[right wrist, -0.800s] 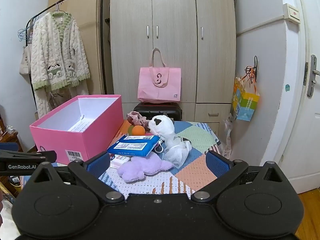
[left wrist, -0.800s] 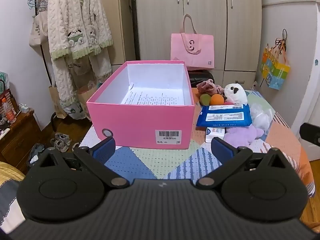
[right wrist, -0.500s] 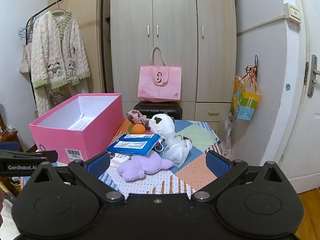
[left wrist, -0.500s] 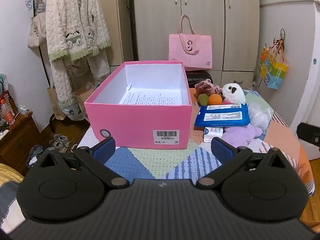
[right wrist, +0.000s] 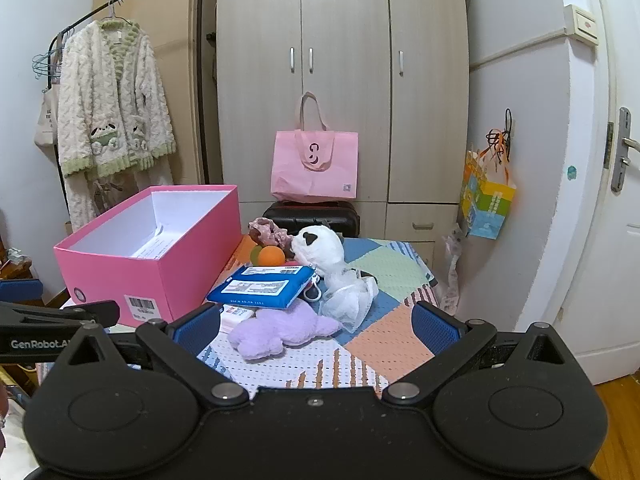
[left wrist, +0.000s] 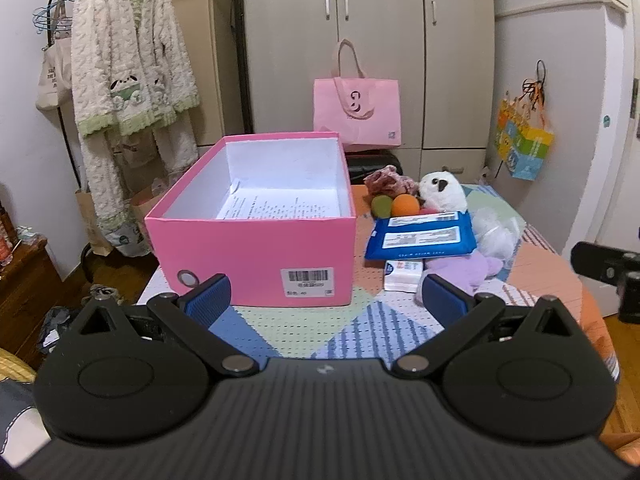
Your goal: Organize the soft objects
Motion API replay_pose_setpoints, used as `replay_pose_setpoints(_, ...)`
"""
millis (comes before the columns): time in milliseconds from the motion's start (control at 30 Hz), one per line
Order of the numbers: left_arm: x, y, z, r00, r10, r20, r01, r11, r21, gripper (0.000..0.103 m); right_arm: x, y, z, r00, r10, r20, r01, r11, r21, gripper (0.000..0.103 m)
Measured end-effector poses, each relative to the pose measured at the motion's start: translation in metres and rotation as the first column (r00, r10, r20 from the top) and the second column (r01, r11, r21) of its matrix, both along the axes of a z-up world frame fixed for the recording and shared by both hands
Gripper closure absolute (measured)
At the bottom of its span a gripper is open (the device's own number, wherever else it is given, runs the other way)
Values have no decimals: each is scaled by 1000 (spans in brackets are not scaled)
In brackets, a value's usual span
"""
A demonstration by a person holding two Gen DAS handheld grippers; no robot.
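— Left wrist view: what do the left tongs show?
— Spread wide, nothing between them, over the bench's near edge — facing the pink box, open on top, only a paper sheet inside.
— And the right tongs?
— Also wide and empty. Ahead of them lies the purple plush, touching the blue pack. Panda plush, orange ball and green ball sit behind — all beside the box, toward the bench's right edge.
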State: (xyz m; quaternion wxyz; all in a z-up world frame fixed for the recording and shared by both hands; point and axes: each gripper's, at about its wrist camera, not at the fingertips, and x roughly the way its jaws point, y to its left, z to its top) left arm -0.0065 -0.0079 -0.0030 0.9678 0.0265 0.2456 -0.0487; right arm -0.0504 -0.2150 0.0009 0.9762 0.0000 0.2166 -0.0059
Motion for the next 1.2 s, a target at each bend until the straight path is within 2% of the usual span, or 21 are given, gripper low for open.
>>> replay_pose_setpoints(267,-3,-2,-1,1000,-24,3,24,1000,-2,0,0,-1,0,1000,0,-1,0,1000,1,0)
replay_pose_setpoints(500,-8,0,-2,999,26,42,-27,999,26,0,0,-2,0,1000,-2,-4,2,1000,2,0)
replay_pose_setpoints(1200,-1,18,-6,997,72,-11,-72,996,-44,0,4,0,-6,1000,10,-21,-10,1000,-25,0)
